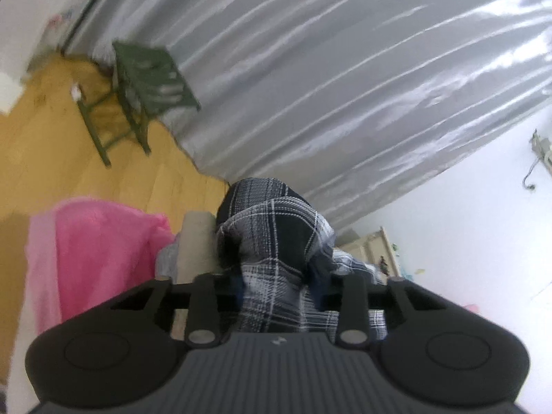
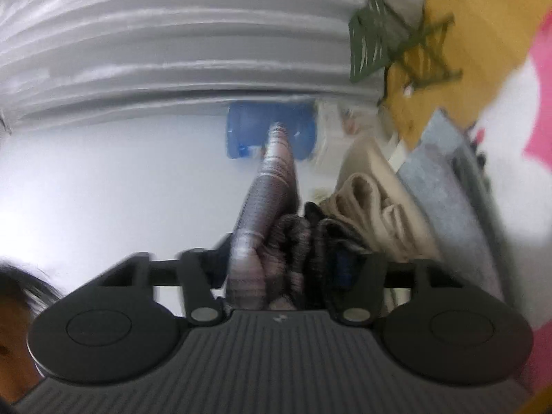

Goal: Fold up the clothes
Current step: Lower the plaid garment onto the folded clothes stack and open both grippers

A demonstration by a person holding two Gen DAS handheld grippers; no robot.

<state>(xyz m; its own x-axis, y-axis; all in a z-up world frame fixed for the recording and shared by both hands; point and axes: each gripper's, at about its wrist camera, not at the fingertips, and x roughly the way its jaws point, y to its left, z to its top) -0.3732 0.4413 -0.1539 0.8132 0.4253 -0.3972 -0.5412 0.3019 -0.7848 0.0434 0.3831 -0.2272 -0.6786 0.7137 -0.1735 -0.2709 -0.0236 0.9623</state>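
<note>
A black-and-white plaid garment (image 1: 276,220) bulges up between the jaws of my left gripper (image 1: 279,276), which is shut on it. The cloth hides the fingertips. In the right wrist view, a striped pinkish-grey knit garment (image 2: 272,179) is bunched between the jaws of my right gripper (image 2: 289,258), and one long part stretches away from it. The right gripper is shut on this knit, and its fingertips are also covered by fabric. Both views are tilted and blurred.
A pink blanket (image 1: 96,252) lies at the left and a green stool (image 1: 151,82) stands on the wooden floor before a silver curtain (image 1: 345,69). Beige folded cloth (image 2: 365,200), a grey cloth (image 2: 445,186) and a blue water jug (image 2: 241,127) are near the right gripper. A person's hair (image 2: 20,283) shows lower left.
</note>
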